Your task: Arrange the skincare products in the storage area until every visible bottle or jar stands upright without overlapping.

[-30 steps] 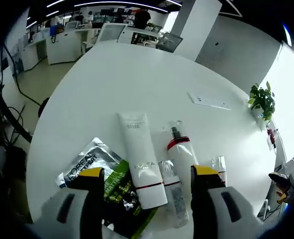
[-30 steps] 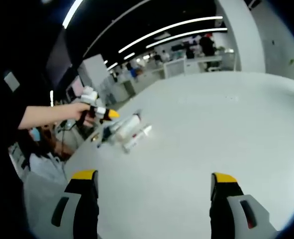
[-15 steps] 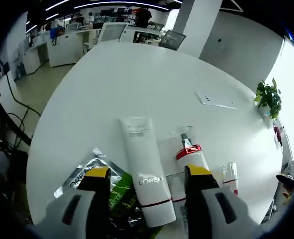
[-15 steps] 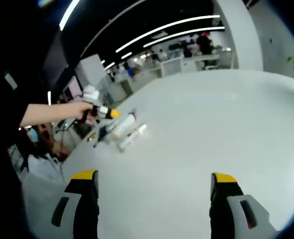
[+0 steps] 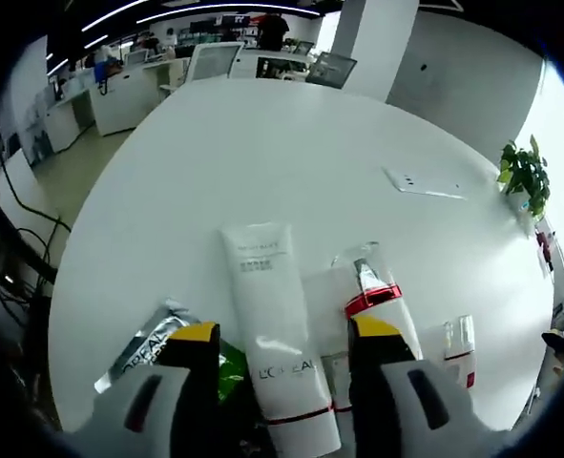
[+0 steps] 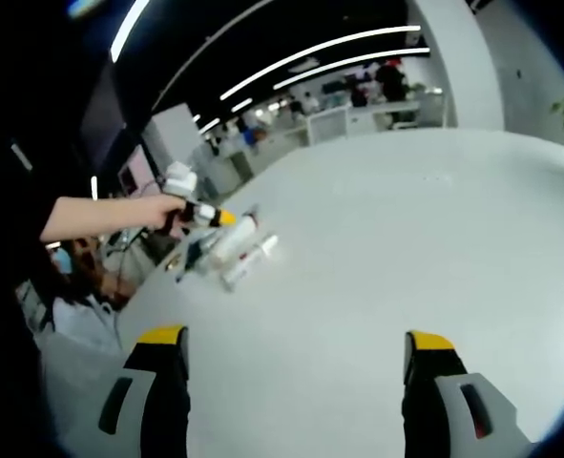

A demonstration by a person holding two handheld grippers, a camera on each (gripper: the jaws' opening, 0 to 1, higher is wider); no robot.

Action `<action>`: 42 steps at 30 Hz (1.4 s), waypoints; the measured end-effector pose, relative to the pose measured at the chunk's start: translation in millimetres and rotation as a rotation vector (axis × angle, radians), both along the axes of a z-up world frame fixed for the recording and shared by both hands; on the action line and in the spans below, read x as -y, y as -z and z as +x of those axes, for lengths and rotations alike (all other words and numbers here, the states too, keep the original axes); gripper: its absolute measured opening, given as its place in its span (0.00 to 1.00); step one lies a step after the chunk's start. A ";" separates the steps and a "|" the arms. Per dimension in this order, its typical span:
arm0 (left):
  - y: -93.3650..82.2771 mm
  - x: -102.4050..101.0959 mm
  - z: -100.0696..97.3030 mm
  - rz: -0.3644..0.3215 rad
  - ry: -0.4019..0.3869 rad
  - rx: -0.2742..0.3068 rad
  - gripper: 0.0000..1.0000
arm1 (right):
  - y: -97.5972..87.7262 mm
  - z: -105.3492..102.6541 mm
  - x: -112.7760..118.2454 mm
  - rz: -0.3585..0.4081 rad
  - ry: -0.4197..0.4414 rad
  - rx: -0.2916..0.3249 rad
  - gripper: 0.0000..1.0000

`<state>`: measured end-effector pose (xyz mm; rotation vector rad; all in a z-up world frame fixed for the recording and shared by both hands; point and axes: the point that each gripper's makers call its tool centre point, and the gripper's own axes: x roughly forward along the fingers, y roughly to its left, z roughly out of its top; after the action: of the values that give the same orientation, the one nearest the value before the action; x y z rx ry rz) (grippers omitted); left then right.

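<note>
1. Left gripper view: left gripper (image 5: 280,336) hangs over the product cluster at the near edge of the white counter (image 5: 262,143), jaws parted wide, gripping nothing.
2. White tube (image 5: 270,320) lies flat between the jaws, crimped end pointing away.
3. Red-banded pump bottle (image 5: 377,298) lies on its side just beside the tube, by the right-hand jaw.
4. Small red-striped tube (image 5: 461,342) lies flat further right.
5. Foil sachet (image 5: 148,336) lies flat by the left-hand jaw.
6. Right gripper view: right gripper (image 6: 294,348) well apart from the products, jaws wide, empty, over bare counter.
7. The person's hand (image 6: 157,212) holds the left gripper above the lying products.
</note>
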<state>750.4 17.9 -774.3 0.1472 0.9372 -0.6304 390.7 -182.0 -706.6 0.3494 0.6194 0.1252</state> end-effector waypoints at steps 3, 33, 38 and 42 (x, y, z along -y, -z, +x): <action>0.0 4.1 2.2 -0.003 0.002 -0.005 0.48 | 2.6 0.5 1.7 0.007 0.008 -0.001 0.94; 9.1 1.8 7.8 0.143 0.088 0.063 0.35 | 1.7 15.4 -2.2 0.019 0.002 0.014 0.94; 6.9 3.7 9.7 0.152 0.088 0.103 0.32 | -4.3 27.4 -8.1 0.018 -0.026 0.030 0.93; 6.1 0.8 11.0 0.106 0.051 0.099 0.32 | -8.2 38.8 -14.8 0.021 -0.051 0.043 0.93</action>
<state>761.4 17.1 -780.4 0.2955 0.8734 -0.6155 429.5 -167.2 -698.3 0.3502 0.5844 0.1872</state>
